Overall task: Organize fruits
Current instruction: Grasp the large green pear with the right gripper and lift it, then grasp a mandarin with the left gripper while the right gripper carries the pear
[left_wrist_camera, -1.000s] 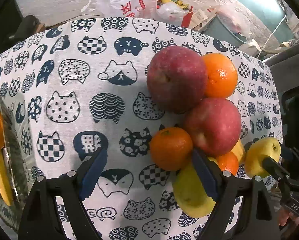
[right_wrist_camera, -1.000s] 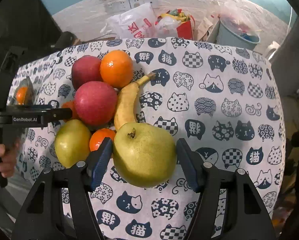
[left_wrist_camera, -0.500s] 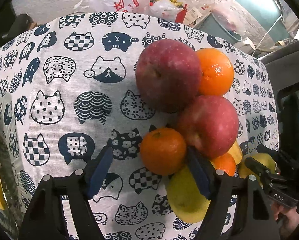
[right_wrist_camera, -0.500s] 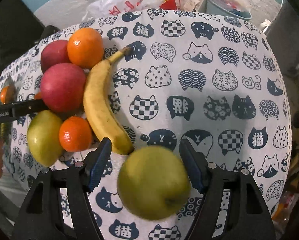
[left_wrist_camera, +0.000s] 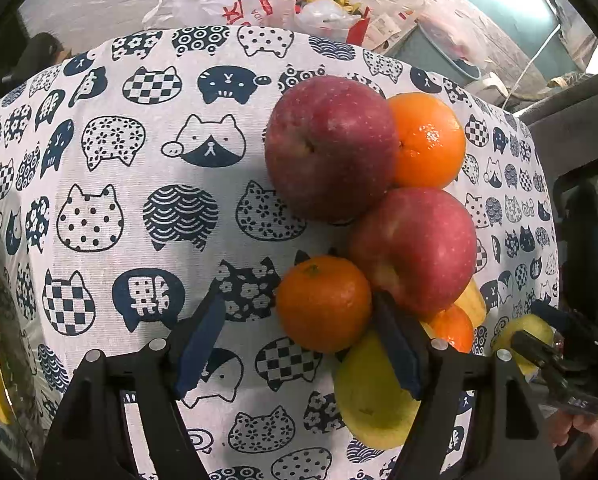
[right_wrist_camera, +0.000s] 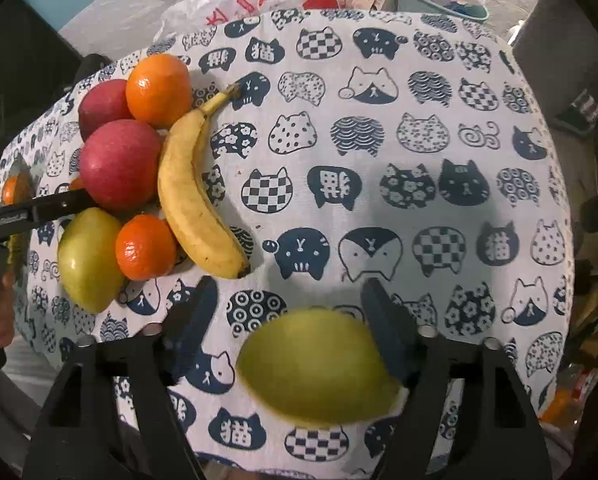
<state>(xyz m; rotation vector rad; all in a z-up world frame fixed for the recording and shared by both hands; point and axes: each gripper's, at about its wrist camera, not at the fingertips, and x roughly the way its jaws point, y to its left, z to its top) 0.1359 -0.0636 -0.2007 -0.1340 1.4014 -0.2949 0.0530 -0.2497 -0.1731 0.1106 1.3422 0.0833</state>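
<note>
Cat-print tablecloth (right_wrist_camera: pixel 379 152), right gripper (right_wrist_camera: pixel 289 316) open, blurred pear (right_wrist_camera: pixel 319 364) touching one finger, left gripper (left_wrist_camera: pixel 299 328) open around tangerine (left_wrist_camera: pixel 323 304).

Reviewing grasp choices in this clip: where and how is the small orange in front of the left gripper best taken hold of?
Grip the small orange across its round middle, coming from the near side, where the left gripper already has its open fingers either side of it. Its left flank faces bare cloth; its right flank sits close to the red apple and the pear, so the right finger likely needs care slipping in.
</note>
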